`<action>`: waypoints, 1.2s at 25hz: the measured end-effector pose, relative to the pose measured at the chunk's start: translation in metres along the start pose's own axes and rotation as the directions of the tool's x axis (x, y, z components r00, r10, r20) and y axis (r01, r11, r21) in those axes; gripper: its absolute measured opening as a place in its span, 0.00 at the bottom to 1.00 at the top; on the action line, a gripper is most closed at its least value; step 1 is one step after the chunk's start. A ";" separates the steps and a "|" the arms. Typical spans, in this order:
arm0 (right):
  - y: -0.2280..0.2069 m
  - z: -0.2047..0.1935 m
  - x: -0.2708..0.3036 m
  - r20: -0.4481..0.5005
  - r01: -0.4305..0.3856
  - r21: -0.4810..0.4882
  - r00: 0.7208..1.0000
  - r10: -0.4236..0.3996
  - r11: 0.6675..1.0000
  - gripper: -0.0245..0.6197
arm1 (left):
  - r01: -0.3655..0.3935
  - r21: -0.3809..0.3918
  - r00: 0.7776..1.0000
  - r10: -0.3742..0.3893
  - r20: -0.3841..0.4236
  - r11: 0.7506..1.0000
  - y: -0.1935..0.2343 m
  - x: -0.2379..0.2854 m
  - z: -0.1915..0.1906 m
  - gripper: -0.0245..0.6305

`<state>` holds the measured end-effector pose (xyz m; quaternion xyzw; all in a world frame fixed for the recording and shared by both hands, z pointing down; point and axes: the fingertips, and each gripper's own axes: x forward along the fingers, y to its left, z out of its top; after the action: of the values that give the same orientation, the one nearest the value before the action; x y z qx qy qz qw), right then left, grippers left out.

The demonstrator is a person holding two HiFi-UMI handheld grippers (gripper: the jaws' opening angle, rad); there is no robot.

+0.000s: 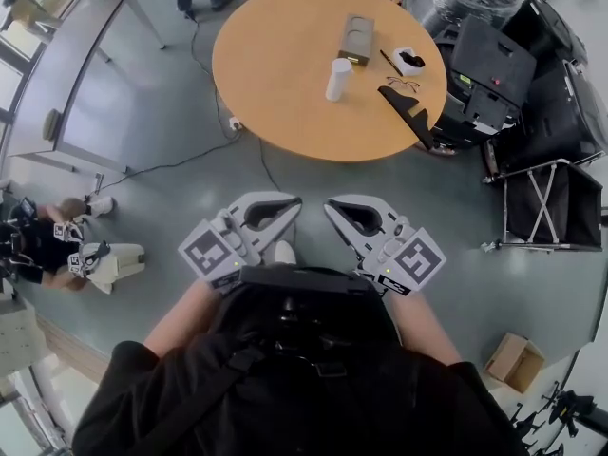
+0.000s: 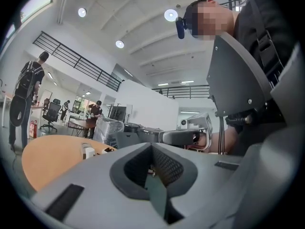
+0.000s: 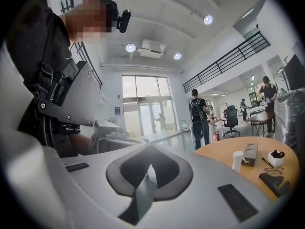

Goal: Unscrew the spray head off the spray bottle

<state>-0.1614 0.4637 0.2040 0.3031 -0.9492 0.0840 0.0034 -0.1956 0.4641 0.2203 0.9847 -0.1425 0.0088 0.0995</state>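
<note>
Left tongs (image 1: 283,203): clenched, jaws pressed together on nothing, held level in front of me.
Right tongs (image 1: 342,205): clenched too, nothing between the jaws, just beside the left pair and apart from it.
Open room: bare grey floor (image 1: 171,217) lies between my tongs and the near rim of the round table (image 1: 275,65). A dark cable (image 1: 180,164) trails across it at the left.
Edges: the table's curved rim faces me. Black crates (image 1: 494,74) crowd its right side, and a long grey table (image 1: 85,74) stands off to the left.
Spray bottle (image 1: 338,79): upright on the round table near its middle, well apart from both tongs (head on, as far as I can tell).
Surface: smooth orange-brown wood. It also carries a grey box (image 1: 356,38), a small white dish (image 1: 409,61), a pair of glasses (image 1: 404,85) and a flat black piece (image 1: 408,112) at the right rim.
Room: high white ceiling with round lights, a railed upper walkway, and people standing further off.
Materials: the bottle is plain white and cylindrical. My tongs are pale grey plastic with dark textured pads.
</note>
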 end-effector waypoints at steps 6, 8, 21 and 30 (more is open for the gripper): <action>0.007 0.001 0.039 0.000 0.051 -0.016 0.999 -0.051 0.999 0.06 | 0.054 0.008 0.998 -0.054 0.017 0.999 0.024 -0.030 0.007 0.04; 0.006 0.005 0.047 -0.001 0.056 -0.017 0.998 -0.056 0.998 0.06 | 0.073 -0.005 0.997 -0.073 0.041 0.997 0.029 -0.033 0.013 0.04; -0.032 -0.001 0.053 -0.008 0.042 -0.011 0.999 -0.042 0.999 0.05 | 0.050 -0.010 0.998 -0.049 0.043 0.999 0.061 -0.008 0.007 0.04; -0.096 0.008 0.039 0.017 -0.046 0.008 0.999 0.046 0.999 0.05 | 0.004 -0.003 0.999 -0.004 0.044 1.000 0.092 0.059 0.016 0.04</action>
<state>-0.1373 0.3626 0.2132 0.2820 -0.9556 0.0855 -0.0077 -0.1654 0.3584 0.2253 0.9848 -0.1426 -0.0131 0.0980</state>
